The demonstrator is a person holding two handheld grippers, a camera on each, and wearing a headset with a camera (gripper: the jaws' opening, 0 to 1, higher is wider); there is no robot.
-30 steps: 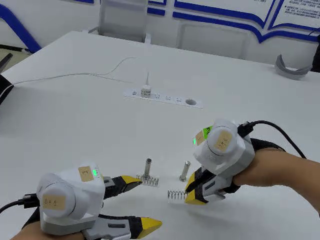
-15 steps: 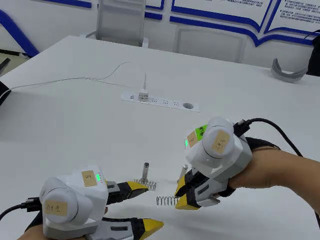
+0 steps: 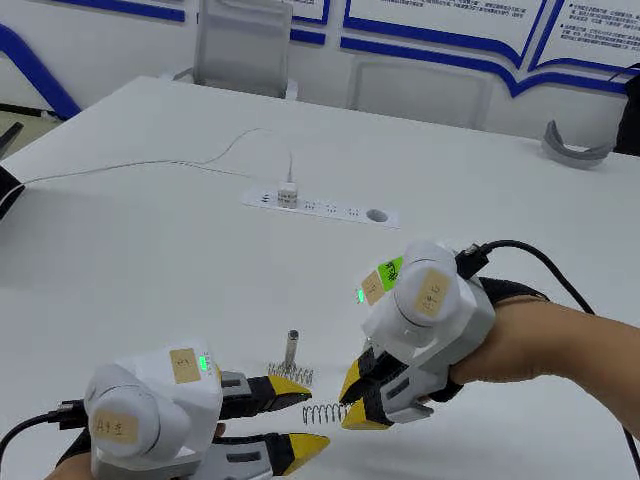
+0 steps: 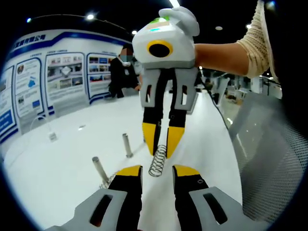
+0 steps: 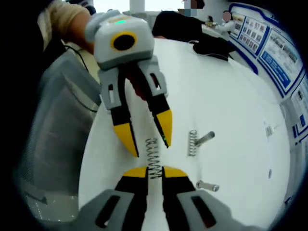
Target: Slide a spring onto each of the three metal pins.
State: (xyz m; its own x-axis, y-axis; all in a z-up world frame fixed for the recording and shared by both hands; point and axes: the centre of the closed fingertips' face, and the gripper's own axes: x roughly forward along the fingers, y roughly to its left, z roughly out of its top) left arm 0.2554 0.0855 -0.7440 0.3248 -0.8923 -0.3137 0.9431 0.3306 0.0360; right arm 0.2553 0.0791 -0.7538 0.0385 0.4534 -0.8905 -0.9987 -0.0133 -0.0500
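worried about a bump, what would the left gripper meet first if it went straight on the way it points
The spring, held out by the right gripper: its free end hangs roughly between the left gripper's open jaws, though depth is unclear. Just behind it are the right gripper's jaws.

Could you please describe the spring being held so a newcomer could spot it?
On the white table, find the right hand-held gripper. The spring sticks out from its yellow tips, unlike the other spring lying by the upright pin.

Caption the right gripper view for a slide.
Right gripper pinches a spring, its far end between the jaws of the open left gripper; two metal pins nearby on the white table.
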